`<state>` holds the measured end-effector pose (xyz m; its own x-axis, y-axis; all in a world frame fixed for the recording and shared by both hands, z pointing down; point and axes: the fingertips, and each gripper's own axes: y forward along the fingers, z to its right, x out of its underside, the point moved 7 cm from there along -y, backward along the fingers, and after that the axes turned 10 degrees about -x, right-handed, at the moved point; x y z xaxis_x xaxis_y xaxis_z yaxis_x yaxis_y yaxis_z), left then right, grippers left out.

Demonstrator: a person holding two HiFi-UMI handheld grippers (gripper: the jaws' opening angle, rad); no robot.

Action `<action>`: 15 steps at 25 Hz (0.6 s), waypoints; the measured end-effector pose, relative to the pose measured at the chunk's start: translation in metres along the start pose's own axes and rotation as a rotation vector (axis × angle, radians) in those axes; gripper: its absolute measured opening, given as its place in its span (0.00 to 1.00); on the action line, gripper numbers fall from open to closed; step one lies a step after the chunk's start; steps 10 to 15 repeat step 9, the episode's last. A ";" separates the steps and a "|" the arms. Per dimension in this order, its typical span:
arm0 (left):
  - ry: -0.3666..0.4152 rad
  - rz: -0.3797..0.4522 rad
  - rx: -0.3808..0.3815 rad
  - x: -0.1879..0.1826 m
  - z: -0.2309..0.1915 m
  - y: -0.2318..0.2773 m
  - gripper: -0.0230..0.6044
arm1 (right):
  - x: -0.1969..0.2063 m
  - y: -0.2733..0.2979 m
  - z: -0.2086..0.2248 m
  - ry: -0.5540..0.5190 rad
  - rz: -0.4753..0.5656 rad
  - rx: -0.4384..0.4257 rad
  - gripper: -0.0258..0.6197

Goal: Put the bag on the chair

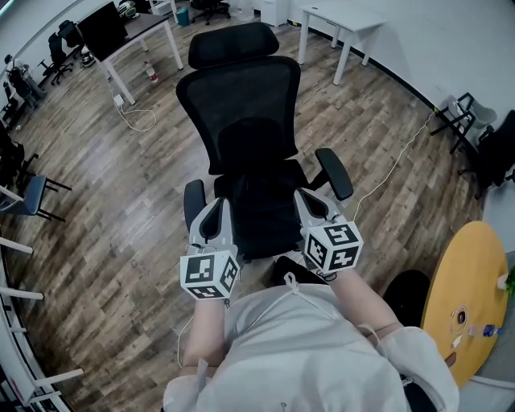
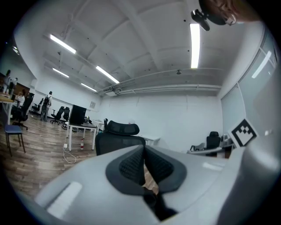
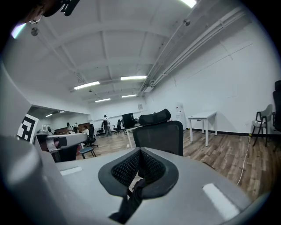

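While the right tongs (image 1: 312,201) pinch a dark strap (image 3: 131,197) and the left tongs (image 1: 216,205) sit pressed together, the bag (image 1: 291,269), seemingly the dark shape at lower centre, wants lifting forward and lowering squarely onto the chair (image 1: 249,129) seat. Wood-plank floor (image 1: 105,185) surrounds it; a white worktop (image 1: 342,18) stands upper right.

Open-plan office: white desks (image 1: 342,16), black swivel chairs (image 1: 241,113), monitor (image 1: 103,28), ceiling strip lights (image 2: 194,44).

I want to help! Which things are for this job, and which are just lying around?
For the job: chair; black strap pinched in the right hand-held gripper.
Just lying about: white table; bottle; floor cable; yellow table.
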<state>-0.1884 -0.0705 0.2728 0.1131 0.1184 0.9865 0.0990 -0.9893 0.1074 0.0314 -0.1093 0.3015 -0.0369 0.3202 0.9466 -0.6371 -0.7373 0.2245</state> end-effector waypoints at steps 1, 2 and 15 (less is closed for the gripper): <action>0.003 -0.001 -0.006 0.001 -0.001 0.000 0.05 | 0.001 0.000 0.000 0.001 -0.004 0.001 0.04; 0.009 -0.004 -0.010 0.002 -0.002 0.000 0.05 | 0.002 0.000 0.000 -0.001 -0.007 0.002 0.04; 0.014 -0.028 -0.009 0.007 -0.009 0.008 0.05 | 0.005 0.007 -0.001 -0.008 -0.019 0.003 0.04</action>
